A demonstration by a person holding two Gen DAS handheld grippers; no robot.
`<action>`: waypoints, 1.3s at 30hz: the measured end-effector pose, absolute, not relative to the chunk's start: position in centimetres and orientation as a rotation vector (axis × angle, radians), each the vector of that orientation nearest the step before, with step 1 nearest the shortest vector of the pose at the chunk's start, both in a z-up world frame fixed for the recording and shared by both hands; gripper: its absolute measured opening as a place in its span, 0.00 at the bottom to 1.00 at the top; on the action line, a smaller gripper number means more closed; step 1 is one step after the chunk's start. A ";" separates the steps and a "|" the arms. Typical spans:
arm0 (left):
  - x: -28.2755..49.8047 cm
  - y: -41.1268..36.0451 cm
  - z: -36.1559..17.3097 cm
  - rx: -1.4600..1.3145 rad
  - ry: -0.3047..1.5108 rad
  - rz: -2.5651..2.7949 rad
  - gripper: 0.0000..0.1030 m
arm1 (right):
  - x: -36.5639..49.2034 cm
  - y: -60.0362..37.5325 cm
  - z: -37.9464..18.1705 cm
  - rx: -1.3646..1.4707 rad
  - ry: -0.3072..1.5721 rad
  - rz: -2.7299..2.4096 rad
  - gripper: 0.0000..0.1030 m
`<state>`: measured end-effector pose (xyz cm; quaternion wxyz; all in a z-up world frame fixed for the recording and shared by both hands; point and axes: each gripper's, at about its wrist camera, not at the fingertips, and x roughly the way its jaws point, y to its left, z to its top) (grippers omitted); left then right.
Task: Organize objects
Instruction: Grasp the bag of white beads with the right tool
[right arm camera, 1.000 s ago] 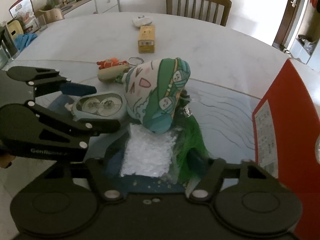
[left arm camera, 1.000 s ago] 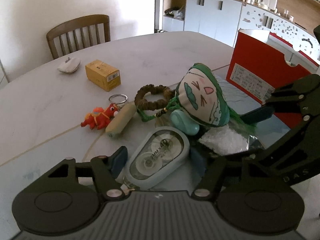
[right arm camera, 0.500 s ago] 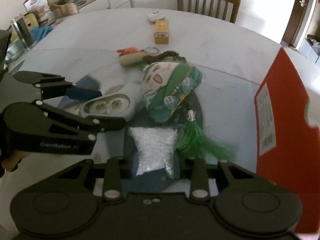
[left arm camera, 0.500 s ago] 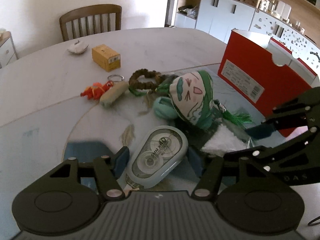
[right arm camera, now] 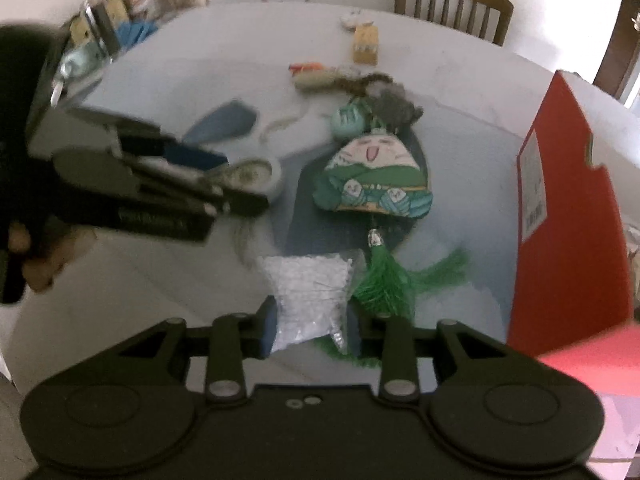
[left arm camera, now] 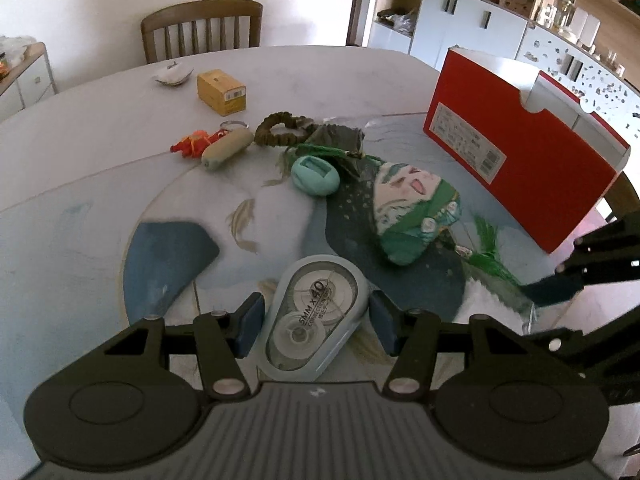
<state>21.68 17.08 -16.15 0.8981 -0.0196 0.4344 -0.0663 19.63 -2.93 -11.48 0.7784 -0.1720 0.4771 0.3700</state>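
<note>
A pale blue correction tape (left arm camera: 316, 316) sits between the pads of my left gripper (left arm camera: 316, 320), whose jaws are closing on it; it hangs clear of the table. In the right wrist view this tape (right arm camera: 252, 174) and the left gripper (right arm camera: 228, 180) are blurred at the left. My right gripper (right arm camera: 310, 326) is shut on a clear bag of white beads (right arm camera: 308, 292), held above the patterned mat (right arm camera: 224, 124). A green and white plush pendant (right arm camera: 372, 176) with a green tassel (right arm camera: 384, 280) lies flat on the mat.
A tall red box (left arm camera: 520, 152) stands at the right. Beyond the plush lie a teal case (left arm camera: 316, 176), a brown bracelet (left arm camera: 280, 132), a beige tube with a red toy (left arm camera: 224, 148) and a yellow carton (left arm camera: 220, 90). A chair (left arm camera: 200, 28) stands behind the table.
Both grippers have drawn back from the pile, each carrying its object. The right gripper's jaws closed on the bead bag. The plush tipped over and now lies flat.
</note>
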 end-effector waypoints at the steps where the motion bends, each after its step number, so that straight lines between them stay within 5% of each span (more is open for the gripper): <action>1: 21.5 17.0 -16.2 -0.042 0.901 -0.132 0.55 | 19.4 -3.1 -11.6 -0.377 1.029 0.800 0.35; 5: 20.8 16.7 -16.1 -0.044 0.903 -0.117 0.55 | 18.5 -3.9 -11.4 -0.402 0.996 0.783 0.46; 7: 20.5 16.6 -16.1 -0.049 0.904 -0.112 0.55 | 18.1 -4.3 -10.7 -0.397 0.959 0.778 0.71; 11: 20.1 16.6 -16.1 -0.053 0.901 -0.102 0.55 | 17.2 -4.2 -8.9 -0.360 0.869 0.846 0.75; 27: 18.4 18.8 -16.2 -0.059 0.889 -0.066 0.55 | 18.7 -0.7 -12.3 -0.455 0.942 0.852 0.57; 34: 18.2 18.9 -16.3 -0.054 0.885 -0.070 0.55 | 18.1 -0.4 -11.8 -0.488 0.904 0.832 0.20; 39: 18.4 19.0 -16.2 -0.077 0.891 -0.072 0.55 | 18.1 -1.3 -8.6 -0.342 0.867 0.850 0.19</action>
